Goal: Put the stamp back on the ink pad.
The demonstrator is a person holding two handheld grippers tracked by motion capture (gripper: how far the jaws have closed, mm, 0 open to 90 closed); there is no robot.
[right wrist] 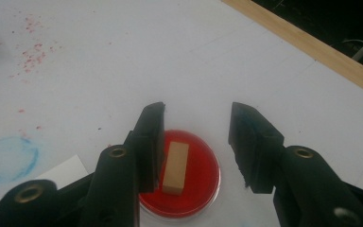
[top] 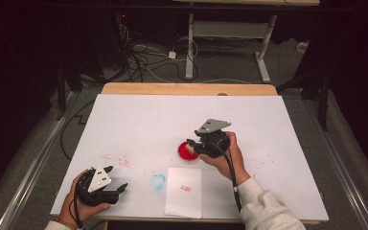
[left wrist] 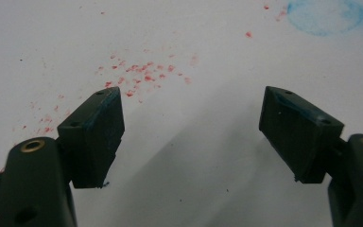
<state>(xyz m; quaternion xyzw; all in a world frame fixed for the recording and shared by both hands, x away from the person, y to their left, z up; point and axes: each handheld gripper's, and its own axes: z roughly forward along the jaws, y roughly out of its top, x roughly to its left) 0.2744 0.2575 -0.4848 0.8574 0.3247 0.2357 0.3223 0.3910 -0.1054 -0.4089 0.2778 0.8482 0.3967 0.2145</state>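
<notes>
Right gripper (top: 195,145) sits over the red ink pad (top: 188,151) near the middle of the worktop (top: 139,120), jaws apart, nothing clamped. In the right gripper view (right wrist: 196,142) a small wooden block (right wrist: 176,168) stands on the red ink pad (right wrist: 189,189), between the jaws; the left-hand jaw is just beside it, and contact is hard to judge from this angle. Right hand (top: 230,158) wraps the gripper body, grey plate on top.

Left gripper (top: 115,190) rests near the front-left corner of the worktop, held by the left hand (top: 79,203). Left gripper view (left wrist: 191,137): jaws wide apart, nothing between them, just bare white surface.

White paper sheet (top: 184,191) lies at the front edge, about centre, with a small red stamp mark (top: 186,188) on it. Blue ring smear (top: 157,181) sits just left of the sheet; the same blue ring smear (left wrist: 326,16) appears in the left gripper view. Red ink specks (top: 120,160) are scattered on the worktop between the left gripper and the pad, also seen as red ink specks (left wrist: 142,75) ahead of the left jaws.
</notes>
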